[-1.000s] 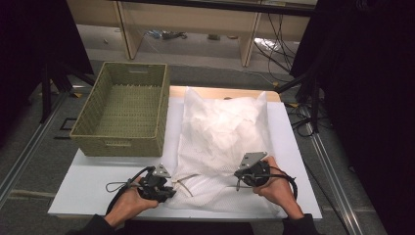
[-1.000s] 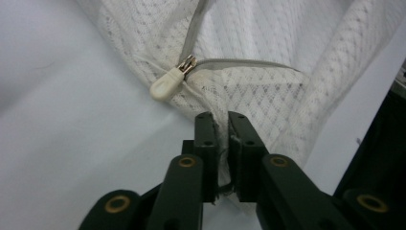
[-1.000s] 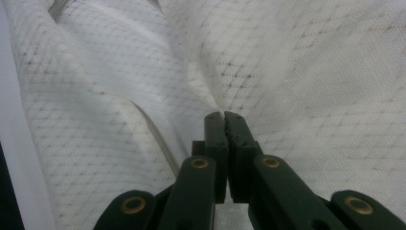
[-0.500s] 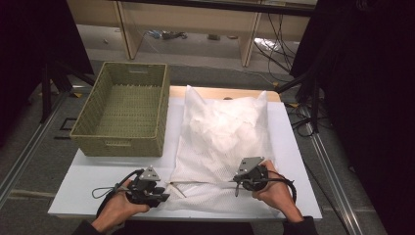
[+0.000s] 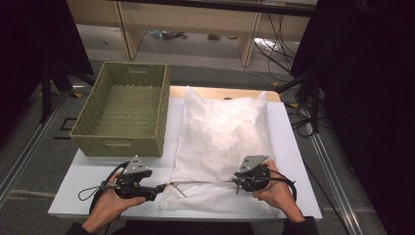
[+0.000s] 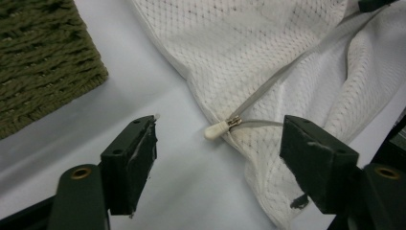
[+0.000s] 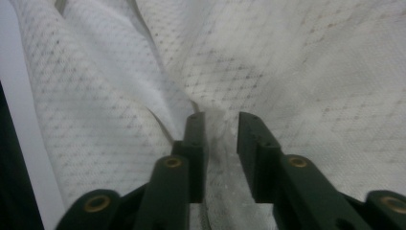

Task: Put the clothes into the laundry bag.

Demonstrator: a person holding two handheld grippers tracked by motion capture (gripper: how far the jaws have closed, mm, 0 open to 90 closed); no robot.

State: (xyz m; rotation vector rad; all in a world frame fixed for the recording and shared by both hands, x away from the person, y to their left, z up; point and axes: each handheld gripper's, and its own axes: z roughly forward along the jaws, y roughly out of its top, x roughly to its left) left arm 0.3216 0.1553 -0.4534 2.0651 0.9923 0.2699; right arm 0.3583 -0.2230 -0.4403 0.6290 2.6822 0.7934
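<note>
While the left gripper (image 6: pixel 218 153) is hanging wide open over the white table (image 5: pixel 293 147), holding nothing, its black jaws are framing the small white zipper pull (image 6: pixel 216 130) at the near left corner of the white mesh laundry bag (image 5: pixel 225 142). Across the bag, the right gripper (image 7: pixel 220 136) is nearly closed, pinching a fold of mesh near the grey zipper line (image 5: pixel 200 183), which is running taut between the two grippers. The bag is lying flat along the table's middle, just beside the empty olive woven basket (image 5: pixel 122 110). Judging by this, the zipper step is in hand; the next move is calling for the left jaws to close squarely on the pull while the right is anchoring the fabric.
</note>
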